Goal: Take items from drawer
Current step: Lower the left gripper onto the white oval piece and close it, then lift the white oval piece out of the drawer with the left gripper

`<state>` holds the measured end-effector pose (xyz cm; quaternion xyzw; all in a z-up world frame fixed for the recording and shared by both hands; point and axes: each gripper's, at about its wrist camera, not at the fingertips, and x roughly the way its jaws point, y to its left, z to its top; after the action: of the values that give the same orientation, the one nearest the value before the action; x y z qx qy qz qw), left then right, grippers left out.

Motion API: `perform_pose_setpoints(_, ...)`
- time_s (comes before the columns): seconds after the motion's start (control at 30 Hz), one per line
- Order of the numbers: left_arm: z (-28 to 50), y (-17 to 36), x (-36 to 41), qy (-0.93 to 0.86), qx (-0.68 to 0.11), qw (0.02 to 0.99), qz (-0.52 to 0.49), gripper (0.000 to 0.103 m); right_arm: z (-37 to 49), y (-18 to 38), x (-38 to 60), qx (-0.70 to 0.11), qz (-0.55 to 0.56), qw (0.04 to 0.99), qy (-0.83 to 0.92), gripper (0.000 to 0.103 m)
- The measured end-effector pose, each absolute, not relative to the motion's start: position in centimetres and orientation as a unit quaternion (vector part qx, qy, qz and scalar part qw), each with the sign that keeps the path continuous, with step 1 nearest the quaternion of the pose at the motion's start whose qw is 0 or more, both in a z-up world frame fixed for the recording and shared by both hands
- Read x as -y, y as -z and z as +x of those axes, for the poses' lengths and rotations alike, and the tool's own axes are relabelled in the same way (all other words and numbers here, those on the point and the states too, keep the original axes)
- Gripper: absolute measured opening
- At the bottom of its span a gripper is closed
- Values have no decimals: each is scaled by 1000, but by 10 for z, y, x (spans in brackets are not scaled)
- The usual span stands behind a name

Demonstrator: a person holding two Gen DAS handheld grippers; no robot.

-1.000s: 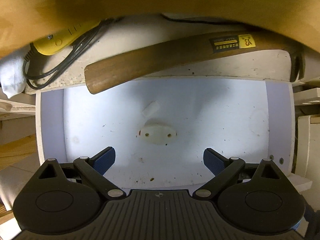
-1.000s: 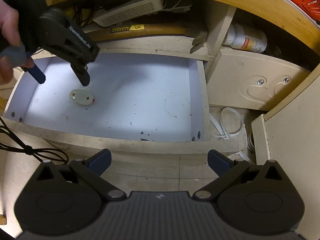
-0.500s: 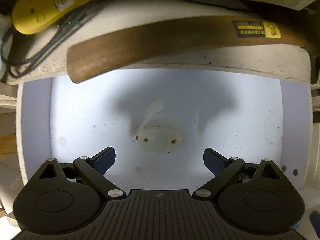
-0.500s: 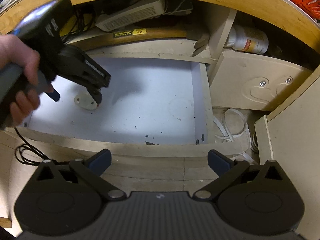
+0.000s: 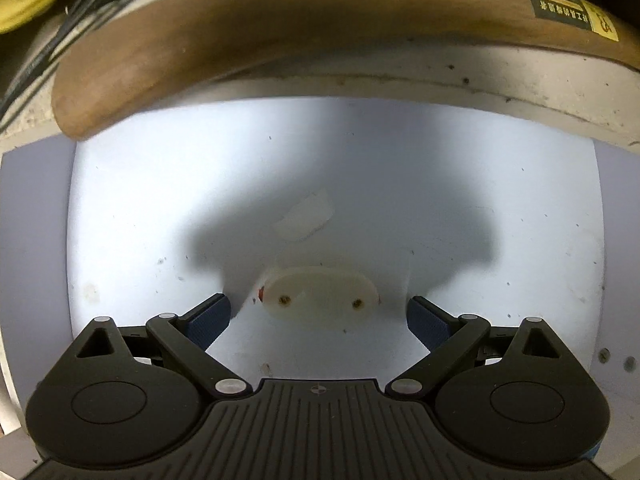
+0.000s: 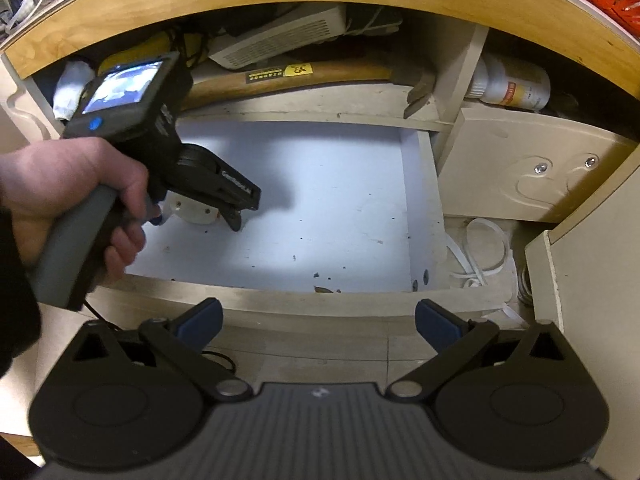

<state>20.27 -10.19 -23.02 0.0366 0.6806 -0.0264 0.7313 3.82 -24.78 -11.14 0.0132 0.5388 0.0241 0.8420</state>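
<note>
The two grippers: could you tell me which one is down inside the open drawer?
The left gripper, its open fingers flanking the white oval piece; the right gripper hangs outside the drawer.

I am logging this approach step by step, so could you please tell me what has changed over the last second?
The left gripper has come down into the drawer and now brackets the white oval piece, fingers open on either side, nothing gripped yet. The right gripper stayed open in front of the drawer. The oval piece, the tape scrap and the hammer have not moved.
</note>
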Motion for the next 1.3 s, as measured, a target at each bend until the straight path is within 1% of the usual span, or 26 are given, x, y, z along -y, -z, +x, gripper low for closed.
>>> perform_pose_setpoints(0.57,199,228,102,22,-678,733,42,98,37,114,246,-543,16,839,-28,103)
perform_pose_setpoints(0.67,198,227,102,20,-679,733,41,96,37,114,246,-544,17,838,-28,103)
perform_pose_setpoints(0.8,198,224,101,19,-678,733,41,89,37,114,246,-545,16,838,-28,103)
perform_pose_setpoints(0.93,197,221,101,21,-676,735,42,85,37,115,245,-545,16,838,-28,103)
perform_pose_setpoints(1.03,196,219,99,22,-673,738,43,79,37,115,245,-545,16,838,-28,103)
perform_pose_setpoints(1.13,195,214,97,18,-669,742,40,64,37,114,245,-546,17,837,-27,103)
perform_pose_setpoints(1.17,195,212,97,18,-666,744,41,56,37,114,245,-546,17,837,-28,103)
perform_pose_setpoints(1.3,192,210,96,12,-658,751,49,56,36,115,244,-547,15,837,-29,103)
